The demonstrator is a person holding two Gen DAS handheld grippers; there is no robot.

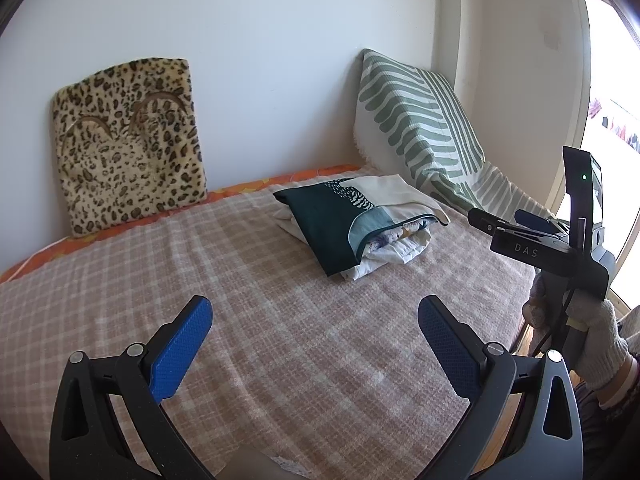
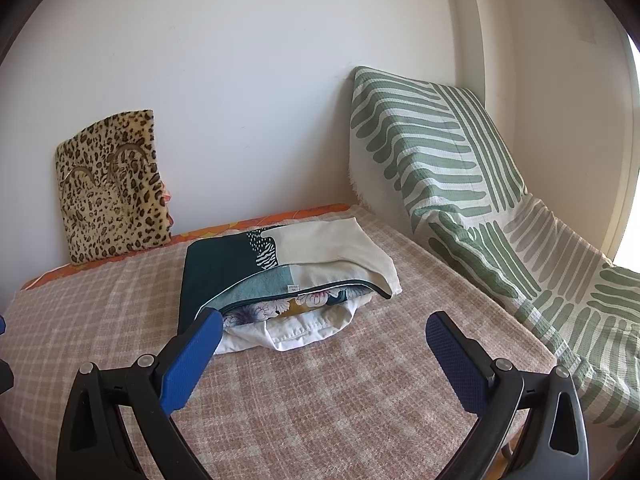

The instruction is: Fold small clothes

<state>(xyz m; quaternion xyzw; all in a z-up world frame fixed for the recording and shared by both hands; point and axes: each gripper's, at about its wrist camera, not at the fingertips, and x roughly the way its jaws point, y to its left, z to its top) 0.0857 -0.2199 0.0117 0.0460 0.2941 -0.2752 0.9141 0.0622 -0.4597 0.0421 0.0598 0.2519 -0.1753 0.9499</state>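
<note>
We hold our left gripper (image 1: pixel 315 330) and right gripper (image 2: pixel 324 346) wide open with nothing in them above the checked blanket (image 1: pixel 280 340), because the small clothes (image 2: pixel 288 276) already sit stacked in a pile near the striped cushion (image 2: pixel 440 168).

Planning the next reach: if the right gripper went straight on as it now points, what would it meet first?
Probably the stack of folded clothes, its white bottom piece nearest. The open right gripper aims over the pink checked blanket at it; depth is uncertain.
</note>
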